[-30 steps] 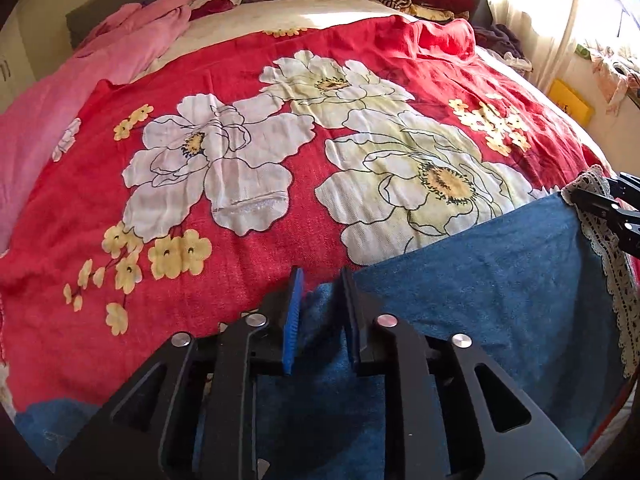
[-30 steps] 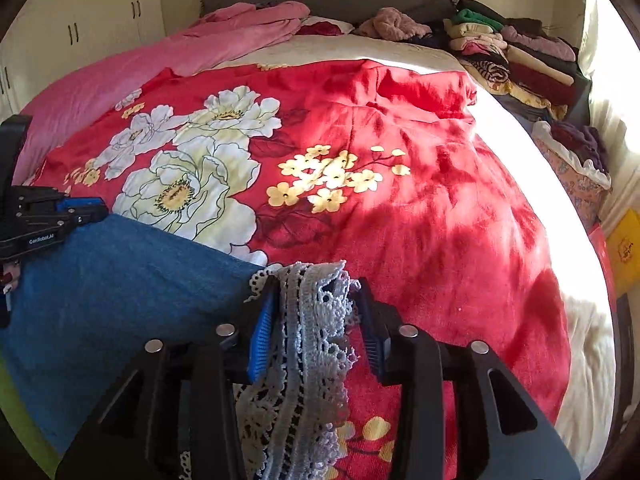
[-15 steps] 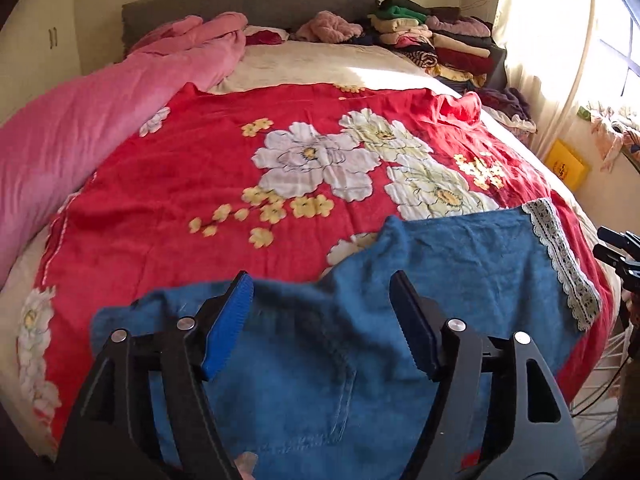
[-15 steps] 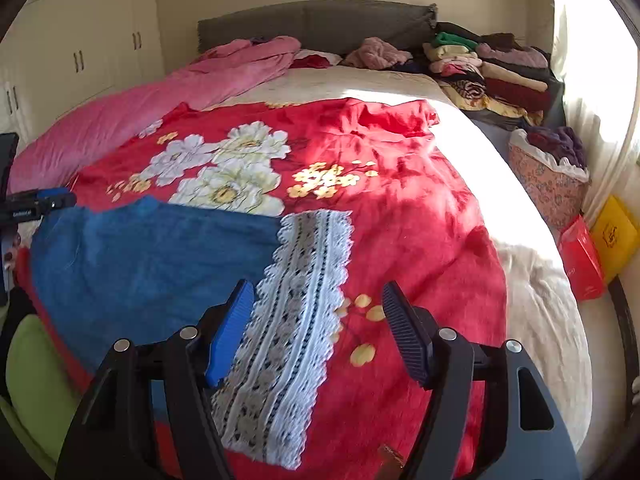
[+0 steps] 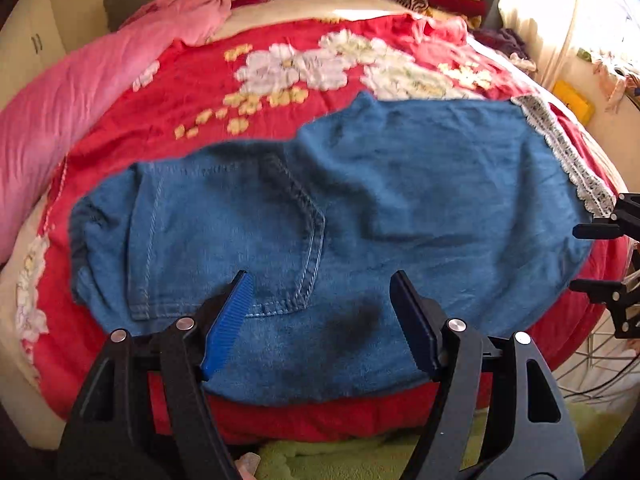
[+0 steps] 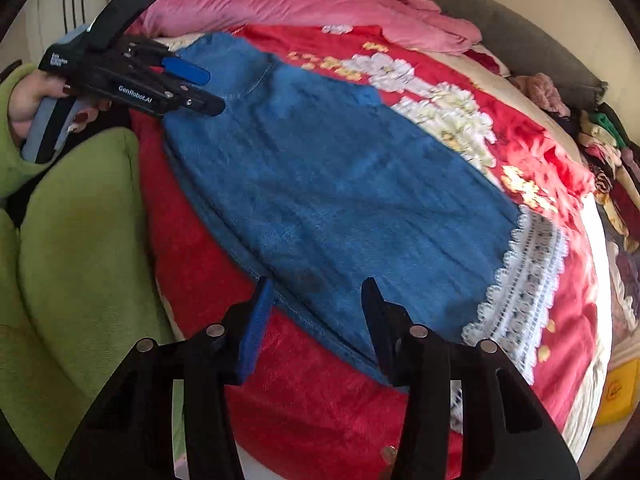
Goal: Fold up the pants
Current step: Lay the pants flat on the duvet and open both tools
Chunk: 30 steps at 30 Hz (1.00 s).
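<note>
Left wrist view: blue pants [image 5: 360, 208] flat on red floral blanket [image 5: 208, 80], lace hem [image 5: 568, 160] rightward. Left tool [image 5: 320, 320] spread wide, empty; right tool [image 6: 316, 320] likewise.

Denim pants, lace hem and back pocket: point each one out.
denim pants [image 6: 328, 184]: right wrist view, middle of the leg.
lace hem [image 6: 520, 280]: right wrist view, middle of the trim.
back pocket [image 5: 224, 236]: left wrist view, pocket centre.

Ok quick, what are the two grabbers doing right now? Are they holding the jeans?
Left gripper: open, holding nothing, over the jeans.
Right gripper: open, holding nothing, over the jeans' near edge.
</note>
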{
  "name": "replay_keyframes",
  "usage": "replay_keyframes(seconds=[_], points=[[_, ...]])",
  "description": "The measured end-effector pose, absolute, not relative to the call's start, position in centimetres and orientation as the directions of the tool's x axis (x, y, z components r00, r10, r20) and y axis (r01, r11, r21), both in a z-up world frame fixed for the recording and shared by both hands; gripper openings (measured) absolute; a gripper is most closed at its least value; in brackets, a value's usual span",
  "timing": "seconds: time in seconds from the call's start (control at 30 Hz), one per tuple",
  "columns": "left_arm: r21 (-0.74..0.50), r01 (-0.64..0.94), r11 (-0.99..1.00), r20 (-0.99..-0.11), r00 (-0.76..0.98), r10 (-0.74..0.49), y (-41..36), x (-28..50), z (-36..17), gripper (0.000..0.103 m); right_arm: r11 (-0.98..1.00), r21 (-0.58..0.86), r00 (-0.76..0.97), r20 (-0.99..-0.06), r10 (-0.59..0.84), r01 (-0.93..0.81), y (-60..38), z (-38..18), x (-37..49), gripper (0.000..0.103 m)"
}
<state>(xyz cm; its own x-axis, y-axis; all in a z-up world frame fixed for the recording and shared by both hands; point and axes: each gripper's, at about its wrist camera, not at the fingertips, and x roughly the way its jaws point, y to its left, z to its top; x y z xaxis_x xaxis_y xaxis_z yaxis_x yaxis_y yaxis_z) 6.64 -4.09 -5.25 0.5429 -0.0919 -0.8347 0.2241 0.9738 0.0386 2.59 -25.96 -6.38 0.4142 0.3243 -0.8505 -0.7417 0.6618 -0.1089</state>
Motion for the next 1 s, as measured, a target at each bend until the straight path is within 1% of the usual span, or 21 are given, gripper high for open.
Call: replay_keyframes(seconds=[0.03, 0.1, 0.17, 0.2, 0.33, 0.43, 0.5, 0.53, 0.6, 0.67, 0.7, 0.77, 0.87, 0.93, 1.0], points=[[0.051, 0.227, 0.973, -0.84, 0.537, -0.081, -4.0, 6.6, -5.5, 0.064, 0.66, -0.067, 0.373, -0.865, 0.335, -0.748, -26.2, -7.0, 2.8, 0.023], [0.076, 0.242, 0.967, -0.85, 0.523, -0.064, -4.2, 6.2, -6.3, 0.065, 0.652, -0.043, 0.351, -0.868, 0.35, -0.757, -26.5, -7.5, 2.7, 0.023], [0.076, 0.256, 0.964, -0.851, 0.52, -0.071, -4.2, 5.9, -6.6, 0.069, 0.66, -0.022, 0.345, -0.865, 0.364, -0.751, -26.8, -7.4, 2.6, 0.023], [0.077, 0.261, 0.962, -0.852, 0.518, -0.073, -4.2, 5.8, -6.7, 0.07, 0.664, -0.007, 0.339, -0.864, 0.372, -0.747, -27.0, -7.2, 2.6, 0.023], [0.033, 0.278, 0.96, -0.854, 0.507, -0.117, -3.9, 5.3, -6.3, 0.071, 0.67, 0.022, 0.322, -0.865, 0.386, -0.742, -27.7, -6.7, 2.2, 0.022], [-0.016, 0.275, 0.961, -0.828, 0.535, -0.167, -3.4, 4.7, -4.9, 0.071, 0.709, 0.066, 0.365, -0.821, 0.438, -0.702, -29.4, -4.9, 1.7, 0.023], [-0.02, 0.264, 0.964, -0.802, 0.572, -0.173, -2.9, 4.3, -3.5, 0.071, 0.743, 0.093, 0.412, -0.783, 0.466, -0.663, -30.8, -3.4, 1.8, 0.023], [-0.014, 0.249, 0.968, -0.788, 0.593, -0.164, -2.5, 4.3, -2.7, 0.071, 0.763, 0.093, 0.443, -0.767, 0.464, -0.639, -31.4, -2.7, 1.9, 0.024], [-0.018, 0.225, 0.974, -0.773, 0.615, -0.156, -1.8, 4.4, -1.7, 0.075, 0.797, 0.091, 0.493, -0.742, 0.454, -0.596, -32.6, -1.7, 2.1, 0.03], [-0.023, 0.194, 0.981, -0.767, 0.625, -0.141, -1.2, 5.2, -0.8, 0.075, 0.829, 0.103, 0.534, -0.72, 0.443, -0.549, -33.6, -1.0, 2.7, 0.039], [-0.032, 0.177, 0.984, -0.763, 0.632, -0.139, -0.9, 5.8, -0.3, 0.075, 0.839, 0.113, 0.545, -0.712, 0.442, -0.533, -34.0, -0.9, 3.0, 0.04], [-0.07, 0.177, 0.982, -0.759, 0.63, -0.167, -0.8, 8.0, 0.4, 0.076, 0.861, 0.121, 0.566, -0.707, 0.424, -0.494, -34.3, -0.8, 4.1, 0.046], [-0.093, 0.173, 0.981, -0.784, 0.594, -0.179, -1.1, 11.1, -0.2, 0.076, 0.873, 0.15, 0.564, -0.71, 0.422, -0.464, -34.6, -1.3, 6.2, 0.05], [-0.094, 0.155, 0.983, -0.808, 0.565, -0.166, -0.8, 12.9, -1.2, 0.076, 0.889, 0.172, 0.544, -0.736, 0.403, -0.425, -34.9, -2.1, 7.4, 0.05], [-0.025, 0.088, 0.996, -0.861, 0.504, -0.066, 0.3, 14.5, -3.6, 0.076, 0.916, 0.161, 0.522, -0.78, 0.346, -0.367, -35.3, -3.5, 8.8, 0.05]])
